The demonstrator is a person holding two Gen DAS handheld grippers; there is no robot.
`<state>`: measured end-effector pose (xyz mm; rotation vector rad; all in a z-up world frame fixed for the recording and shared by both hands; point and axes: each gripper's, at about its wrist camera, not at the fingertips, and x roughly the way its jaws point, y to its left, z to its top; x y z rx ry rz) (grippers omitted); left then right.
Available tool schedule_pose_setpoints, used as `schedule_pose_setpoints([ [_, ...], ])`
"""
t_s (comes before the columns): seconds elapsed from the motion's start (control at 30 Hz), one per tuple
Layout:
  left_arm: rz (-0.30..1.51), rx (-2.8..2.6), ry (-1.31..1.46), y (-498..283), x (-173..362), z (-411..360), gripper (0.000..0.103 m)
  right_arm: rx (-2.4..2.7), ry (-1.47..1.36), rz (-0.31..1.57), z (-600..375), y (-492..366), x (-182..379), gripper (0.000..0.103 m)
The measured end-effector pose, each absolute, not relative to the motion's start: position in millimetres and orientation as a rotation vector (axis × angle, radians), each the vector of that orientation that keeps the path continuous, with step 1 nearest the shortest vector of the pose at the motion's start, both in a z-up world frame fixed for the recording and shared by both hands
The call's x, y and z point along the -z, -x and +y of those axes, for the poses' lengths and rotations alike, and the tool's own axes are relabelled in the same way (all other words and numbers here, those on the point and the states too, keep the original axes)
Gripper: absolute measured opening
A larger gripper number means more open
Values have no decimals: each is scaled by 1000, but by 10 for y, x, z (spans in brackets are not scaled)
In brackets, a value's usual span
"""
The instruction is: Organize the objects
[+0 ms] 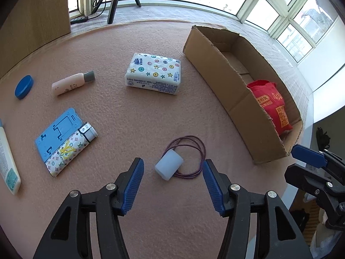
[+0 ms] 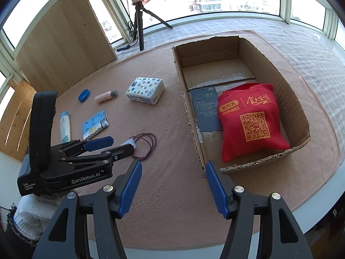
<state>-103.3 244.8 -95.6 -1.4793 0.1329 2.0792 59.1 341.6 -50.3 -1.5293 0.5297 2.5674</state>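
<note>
A small white cylinder (image 1: 169, 166) lies on the pink mat inside a loop of thin purple cord (image 1: 201, 151). My left gripper (image 1: 173, 164) is open, one finger on each side of the cylinder and neither touching it. The right wrist view shows that left gripper (image 2: 119, 144) low over the cylinder (image 2: 132, 145) and cord (image 2: 151, 142). My right gripper (image 2: 174, 165) is open and empty above the mat, near the front corner of the cardboard box (image 2: 187, 99). A red bag (image 2: 252, 120) and a dark card (image 2: 207, 110) lie in the box.
On the mat lie a tissue pack (image 1: 154, 73), pink bottle (image 1: 72, 83), blue lid (image 1: 24, 86), blue plate (image 1: 57, 133) under a patterned case (image 1: 69, 151), and white tube (image 1: 8, 161). A tripod (image 2: 140, 21) and wooden board (image 2: 64, 43) stand behind. A gloved hand (image 2: 28, 215) holds the left gripper.
</note>
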Motion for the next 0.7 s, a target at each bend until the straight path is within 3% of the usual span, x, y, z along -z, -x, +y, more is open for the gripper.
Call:
schedule_pose_setpoints([
  [0.2,199,-2114,1516,1086,1144,2460,59,-2564,1541,524,3383,-566,521,58],
  [0.27,193,-2130,1516,1088,1149,2392,51,-2563,1547,526,3371,-551,532,58],
  [0.43,139,-2144,1520,1124,1136,2176,43,-2570,1577,524,3298,-485,567,58],
  [0.53,93,-2126,1510,1118,1112,2073,33,-2576,1598,518,3233,-436,596,58],
  [0.7,74,-2148,1501,1104,1058,1911,29,-2567,1635,499,3152,-320,683,58],
])
